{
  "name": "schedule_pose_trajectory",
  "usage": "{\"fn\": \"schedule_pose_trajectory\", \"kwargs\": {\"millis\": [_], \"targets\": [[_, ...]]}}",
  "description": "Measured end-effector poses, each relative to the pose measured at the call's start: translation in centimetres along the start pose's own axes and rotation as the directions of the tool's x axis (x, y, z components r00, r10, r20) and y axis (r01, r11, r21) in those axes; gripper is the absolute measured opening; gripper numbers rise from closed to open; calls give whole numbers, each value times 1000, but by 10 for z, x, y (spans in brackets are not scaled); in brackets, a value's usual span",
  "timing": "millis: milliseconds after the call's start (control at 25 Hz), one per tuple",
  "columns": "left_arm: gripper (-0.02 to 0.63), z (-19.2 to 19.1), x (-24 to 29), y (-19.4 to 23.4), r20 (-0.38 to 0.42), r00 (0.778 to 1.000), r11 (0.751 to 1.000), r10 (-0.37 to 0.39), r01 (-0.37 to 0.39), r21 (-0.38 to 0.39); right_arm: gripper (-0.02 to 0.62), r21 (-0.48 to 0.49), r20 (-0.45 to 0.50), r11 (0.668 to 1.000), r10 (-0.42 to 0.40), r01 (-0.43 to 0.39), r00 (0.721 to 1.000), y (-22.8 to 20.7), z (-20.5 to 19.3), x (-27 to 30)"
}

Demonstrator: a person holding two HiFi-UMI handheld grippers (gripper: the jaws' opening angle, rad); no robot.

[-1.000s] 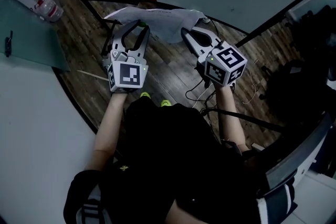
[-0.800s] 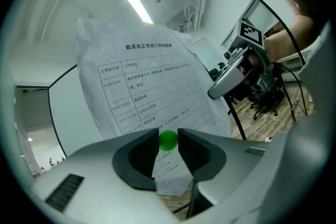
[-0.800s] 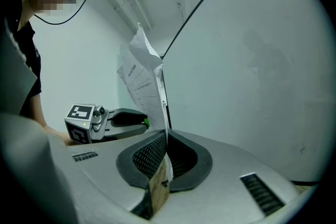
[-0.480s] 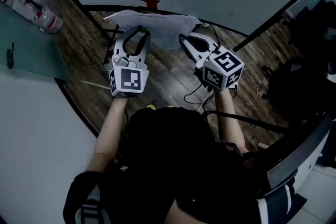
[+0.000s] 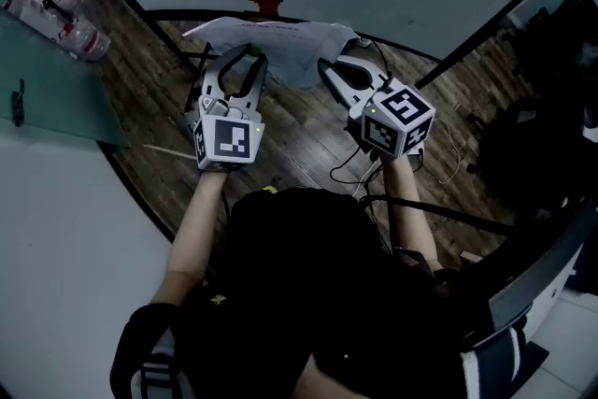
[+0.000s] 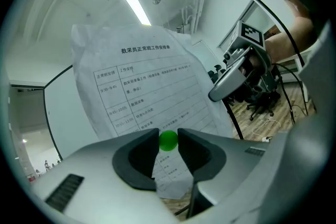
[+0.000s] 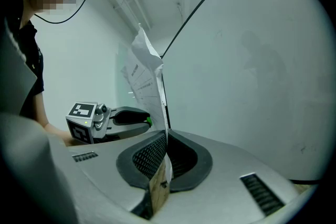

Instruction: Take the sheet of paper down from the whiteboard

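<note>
Sheet of paper [image 5: 280, 37] clenched in right gripper [image 7: 164, 136] jaws; left gripper [image 5: 248, 54] jaws grasp green ball [image 6: 168, 140].

Head view dim and underexposed; gripper views brighter, lit by a ceiling strip light [image 6: 135, 4], with fisheye-bent, dark edges.

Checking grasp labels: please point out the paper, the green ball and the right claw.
paper [image 6: 147, 76], left gripper view, printed middle of the sheet.
green ball [image 6: 168, 140], left gripper view, its centre.
right claw [image 7: 166, 134], right gripper view, midway between its tips, shut on the paper's edge.
</note>
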State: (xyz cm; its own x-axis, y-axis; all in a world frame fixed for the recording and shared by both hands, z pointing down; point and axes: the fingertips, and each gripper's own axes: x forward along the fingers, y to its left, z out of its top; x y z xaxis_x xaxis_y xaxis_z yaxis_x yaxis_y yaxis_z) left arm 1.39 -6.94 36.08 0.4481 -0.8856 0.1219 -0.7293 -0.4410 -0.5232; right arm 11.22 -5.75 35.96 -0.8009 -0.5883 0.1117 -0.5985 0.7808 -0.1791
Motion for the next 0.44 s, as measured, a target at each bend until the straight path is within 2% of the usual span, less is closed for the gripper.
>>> {"fn": "schedule_pose_trajectory", "kwargs": {"millis": [440], "targets": [[133,-1,2,-5,-5,1000,1000,3,-3,-3,12,2,-5,1000,13,-13,1000,0,-4,-1]]}}
